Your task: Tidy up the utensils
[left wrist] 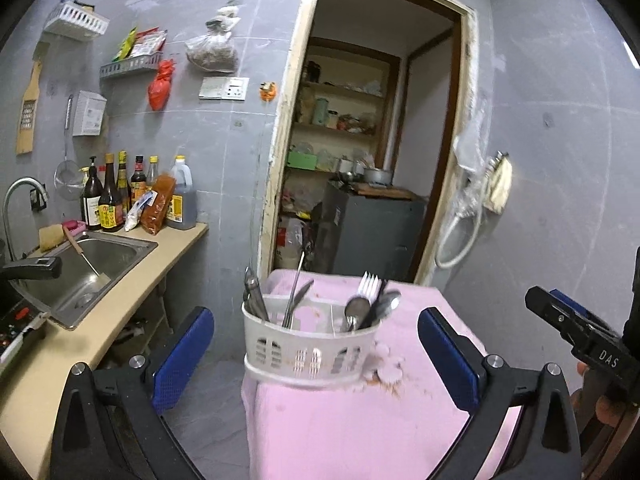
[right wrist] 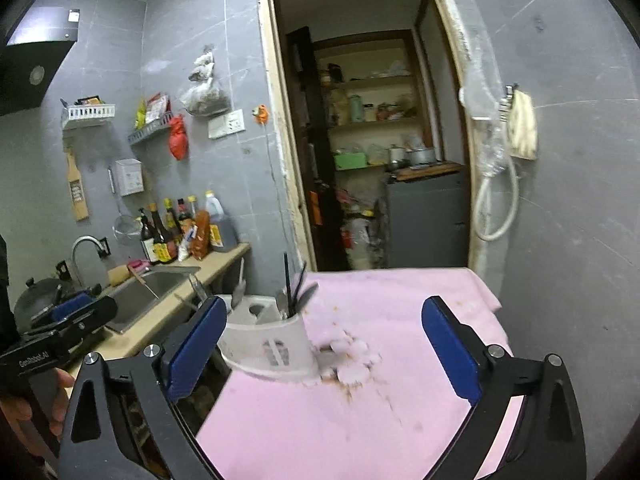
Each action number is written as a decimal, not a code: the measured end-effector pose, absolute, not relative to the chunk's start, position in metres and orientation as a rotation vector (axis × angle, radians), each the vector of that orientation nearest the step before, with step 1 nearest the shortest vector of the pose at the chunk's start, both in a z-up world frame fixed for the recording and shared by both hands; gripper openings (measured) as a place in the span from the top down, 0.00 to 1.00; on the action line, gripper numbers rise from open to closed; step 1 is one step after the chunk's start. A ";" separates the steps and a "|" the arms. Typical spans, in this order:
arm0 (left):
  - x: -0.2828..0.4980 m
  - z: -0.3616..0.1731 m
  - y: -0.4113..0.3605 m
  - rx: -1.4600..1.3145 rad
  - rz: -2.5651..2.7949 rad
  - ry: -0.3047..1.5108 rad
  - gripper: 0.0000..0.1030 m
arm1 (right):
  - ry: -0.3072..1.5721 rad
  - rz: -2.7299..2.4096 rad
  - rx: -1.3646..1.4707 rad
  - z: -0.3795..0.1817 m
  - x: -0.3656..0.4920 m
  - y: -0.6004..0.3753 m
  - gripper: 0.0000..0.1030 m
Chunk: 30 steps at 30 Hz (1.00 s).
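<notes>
A white slotted utensil caddy (left wrist: 308,348) stands at the left edge of a table covered in pink cloth (left wrist: 360,432). It holds a white fork (left wrist: 370,285), spoons (left wrist: 358,308), a knife (left wrist: 298,300) and dark-handled pieces (left wrist: 254,296), all upright. My left gripper (left wrist: 314,318) is open just in front of the caddy, with nothing between its blue pads (left wrist: 182,360). In the right wrist view the caddy (right wrist: 272,344) sits close to the left finger of my right gripper (right wrist: 323,308), which is open and empty above the cloth (right wrist: 360,420). Each gripper shows in the other's view, the right gripper (left wrist: 576,328) and the left gripper (right wrist: 68,320).
To the left runs a beige counter (left wrist: 120,312) with a steel sink (left wrist: 88,272), a spatula in it, a tap and several sauce bottles (left wrist: 120,196). A pan handle (left wrist: 32,268) juts out at the far left. Beyond the table an open doorway (left wrist: 360,160) leads to a pantry.
</notes>
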<state>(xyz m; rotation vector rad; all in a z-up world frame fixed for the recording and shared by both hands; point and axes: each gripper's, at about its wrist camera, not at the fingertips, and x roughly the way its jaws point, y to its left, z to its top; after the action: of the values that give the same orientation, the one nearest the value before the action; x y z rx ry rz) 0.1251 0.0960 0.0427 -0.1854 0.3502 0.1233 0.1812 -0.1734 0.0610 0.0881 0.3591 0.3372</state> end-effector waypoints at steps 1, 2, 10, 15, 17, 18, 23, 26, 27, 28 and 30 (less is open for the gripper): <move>0.118 0.041 0.095 -0.178 0.120 0.355 0.00 | 0.361 0.328 0.085 0.060 0.175 -0.177 0.02; 0.114 0.039 0.095 -0.175 0.117 0.359 0.00 | 0.363 0.316 0.079 0.058 0.165 -0.179 0.02; 0.067 0.022 0.092 -0.170 0.099 0.398 0.00 | 0.403 0.246 0.041 0.045 0.107 -0.193 0.01; 0.047 0.011 0.090 -0.163 0.089 0.415 0.00 | 0.415 0.202 0.050 0.038 0.083 -0.204 0.01; 0.043 0.007 0.090 -0.158 0.087 0.419 0.00 | 0.421 0.185 0.056 0.035 0.075 -0.207 0.01; 0.041 0.005 0.089 -0.156 0.086 0.423 0.00 | 0.422 0.175 0.059 0.033 0.071 -0.208 0.01; 0.029 -0.003 0.085 -0.155 0.080 0.426 0.00 | 0.424 0.157 0.059 0.030 0.060 -0.208 0.01; 0.026 -0.005 0.083 -0.152 0.072 0.430 0.00 | 0.426 0.156 0.056 0.028 0.058 -0.206 0.01; 0.026 -0.006 0.082 -0.152 0.068 0.431 0.00 | 0.427 0.155 0.055 0.028 0.057 -0.206 0.01; 0.026 -0.006 0.081 -0.150 0.065 0.433 0.00 | 0.427 0.155 0.054 0.027 0.058 -0.205 0.01; 0.028 -0.006 0.081 -0.149 0.060 0.435 0.00 | 0.427 0.154 0.054 0.028 0.058 -0.204 0.01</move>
<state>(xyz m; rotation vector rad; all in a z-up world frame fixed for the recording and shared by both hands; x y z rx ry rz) 0.0282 0.0808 -0.0062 -0.1492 0.4354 0.0599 0.0582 -0.2043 0.0281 0.0545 0.4273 0.1540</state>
